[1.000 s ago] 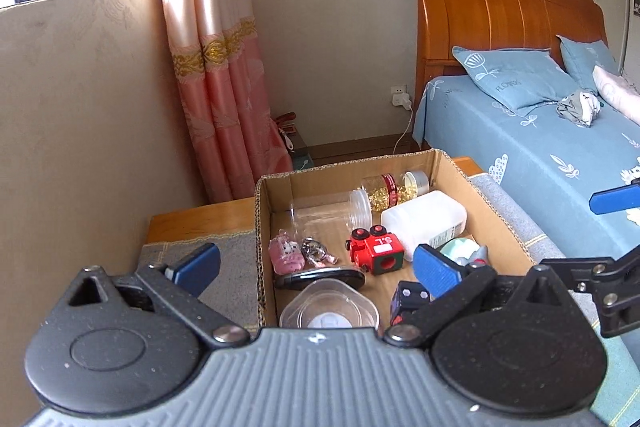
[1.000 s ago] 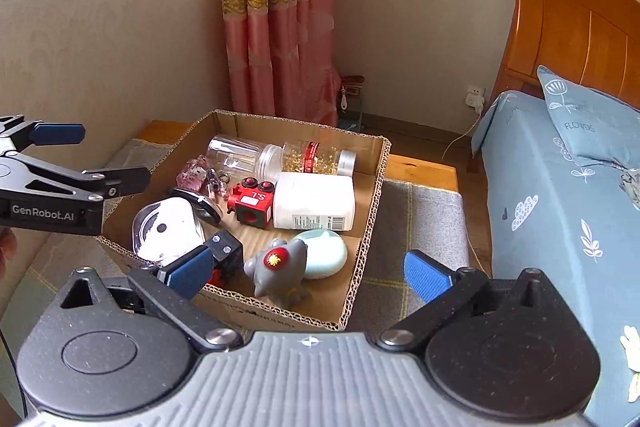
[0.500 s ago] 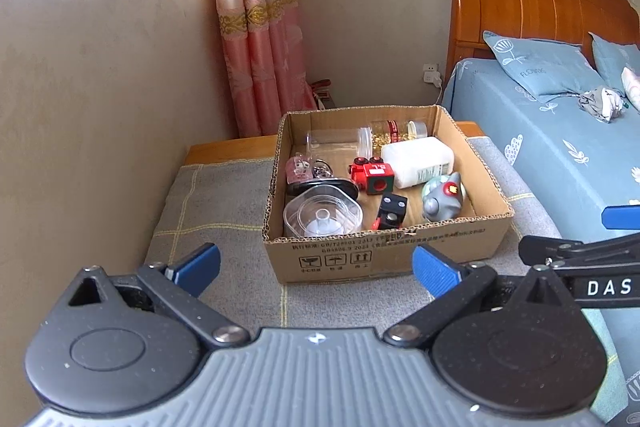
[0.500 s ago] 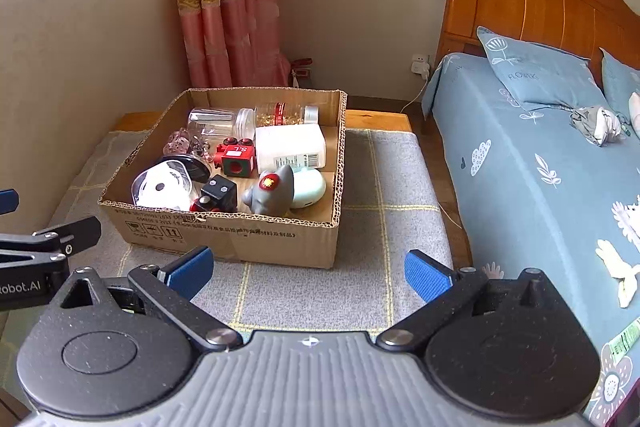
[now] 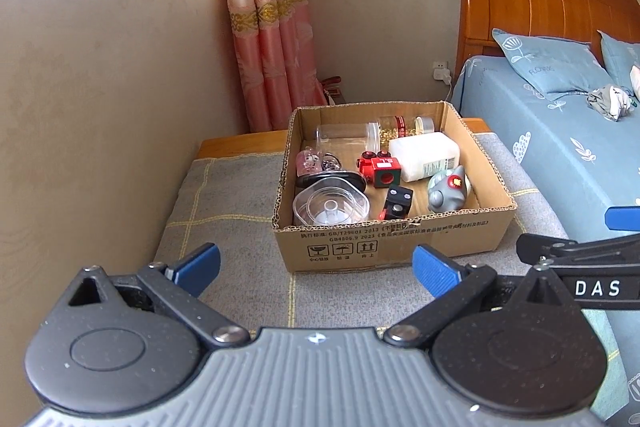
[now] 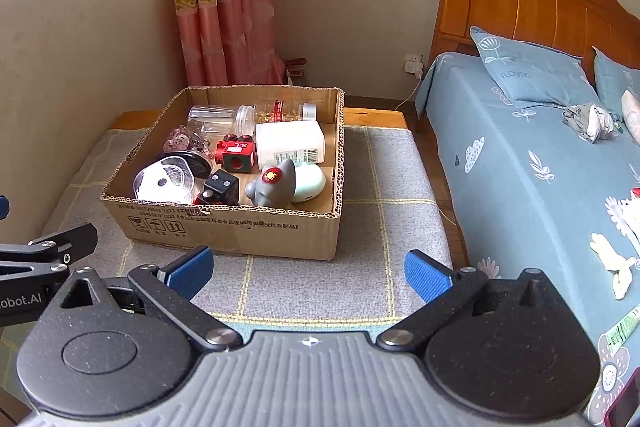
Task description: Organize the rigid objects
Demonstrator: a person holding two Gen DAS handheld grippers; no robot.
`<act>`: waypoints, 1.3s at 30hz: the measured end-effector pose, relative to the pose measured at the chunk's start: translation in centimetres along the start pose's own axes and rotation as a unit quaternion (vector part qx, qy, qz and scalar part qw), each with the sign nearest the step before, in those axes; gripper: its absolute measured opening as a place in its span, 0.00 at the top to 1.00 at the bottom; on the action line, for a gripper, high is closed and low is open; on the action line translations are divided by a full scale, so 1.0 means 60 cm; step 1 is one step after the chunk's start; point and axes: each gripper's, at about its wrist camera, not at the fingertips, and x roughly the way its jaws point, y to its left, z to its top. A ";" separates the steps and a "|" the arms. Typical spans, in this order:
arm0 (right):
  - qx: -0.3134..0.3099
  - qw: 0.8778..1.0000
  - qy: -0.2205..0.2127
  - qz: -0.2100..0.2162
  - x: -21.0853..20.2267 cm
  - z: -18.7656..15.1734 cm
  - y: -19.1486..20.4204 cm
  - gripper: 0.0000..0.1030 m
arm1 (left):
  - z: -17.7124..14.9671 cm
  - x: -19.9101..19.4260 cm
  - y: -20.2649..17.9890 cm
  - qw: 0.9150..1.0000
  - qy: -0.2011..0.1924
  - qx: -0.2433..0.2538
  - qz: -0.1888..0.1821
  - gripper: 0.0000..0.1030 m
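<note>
Both hand-held grippers, left (image 5: 316, 269) and right (image 6: 307, 273), wide, unloaded, near cardboard box (image 6: 236, 231) front edge.

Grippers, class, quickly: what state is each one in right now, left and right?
Left gripper: open, holding nothing, short of the cardboard box.
Right gripper: open, holding nothing.

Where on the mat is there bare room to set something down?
Free: the grey mat between the cardboard box and both open grippers, the strip between box and wall, and the strip between box and bed. The box itself is crowded.
</note>
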 end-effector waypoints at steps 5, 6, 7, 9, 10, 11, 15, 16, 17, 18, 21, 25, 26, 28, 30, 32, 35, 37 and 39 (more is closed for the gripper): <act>-0.002 1.000 -0.001 0.001 -0.003 0.000 0.000 0.00 | 0.002 -0.003 -0.001 1.000 -0.004 0.001 0.003 0.01; -0.001 1.000 -0.002 0.001 -0.003 0.000 0.000 0.00 | 0.002 -0.003 0.000 1.000 -0.004 0.000 0.003 0.01; -0.001 1.000 -0.002 0.000 -0.003 0.000 0.000 0.00 | 0.002 -0.004 0.000 1.000 -0.004 0.000 0.004 0.01; 0.000 1.000 -0.002 0.000 -0.002 0.001 0.000 0.00 | 0.002 -0.004 0.000 1.000 -0.004 -0.001 0.006 0.01; 0.000 1.000 -0.002 0.000 -0.002 0.002 0.000 0.00 | 0.002 -0.004 0.000 1.000 -0.005 -0.001 0.007 0.01; 0.001 1.000 -0.002 0.000 -0.002 0.002 0.000 0.00 | 0.003 -0.003 0.001 1.000 -0.005 -0.001 0.010 0.01; 0.001 1.000 -0.002 0.000 -0.002 0.002 -0.001 0.00 | 0.004 -0.002 0.002 1.000 -0.004 -0.002 0.013 0.01; 0.001 1.000 -0.003 0.000 -0.002 0.002 -0.001 0.00 | 0.005 -0.003 0.002 1.000 -0.004 -0.003 0.014 0.01; 0.002 1.000 -0.003 0.000 -0.002 0.002 -0.001 0.00 | 0.005 -0.003 0.003 1.000 -0.004 -0.003 0.014 0.01; 0.003 1.000 -0.003 0.000 -0.002 0.002 -0.002 0.00 | 0.005 -0.004 0.003 1.000 -0.004 -0.003 0.014 0.01; 0.004 1.000 -0.004 -0.001 -0.001 0.004 -0.001 0.00 | 0.005 -0.004 0.002 1.000 -0.004 -0.002 0.016 0.01; 0.003 1.000 -0.004 -0.001 -0.001 0.004 -0.001 0.00 | 0.006 -0.003 0.001 1.000 -0.004 -0.002 0.016 0.01; 0.002 1.000 -0.004 -0.001 -0.002 0.004 0.000 0.00 | 0.005 -0.003 0.001 1.000 -0.003 -0.002 0.016 0.01; 0.002 1.000 -0.004 -0.001 -0.002 0.004 0.000 0.00 | 0.005 -0.003 0.000 1.000 -0.003 -0.002 0.016 0.01; 0.001 1.000 -0.004 -0.002 -0.002 0.004 0.000 0.00 | 0.005 -0.004 0.000 1.000 -0.003 -0.002 0.016 0.01; 0.002 1.000 -0.004 -0.001 -0.002 0.004 0.000 0.00 | 0.004 -0.004 0.000 1.000 -0.003 -0.002 0.016 0.01; 0.002 1.000 -0.005 -0.002 -0.003 0.004 0.000 0.00 | 0.004 -0.005 -0.001 1.000 -0.004 -0.002 0.015 0.01; 0.002 1.000 -0.006 -0.002 -0.003 0.003 0.000 0.00 | 0.004 -0.006 -0.002 1.000 -0.004 -0.001 0.014 0.01; 0.002 1.000 -0.007 -0.002 -0.004 0.003 0.000 0.00 | 0.004 -0.007 -0.003 1.000 -0.004 -0.001 0.014 0.01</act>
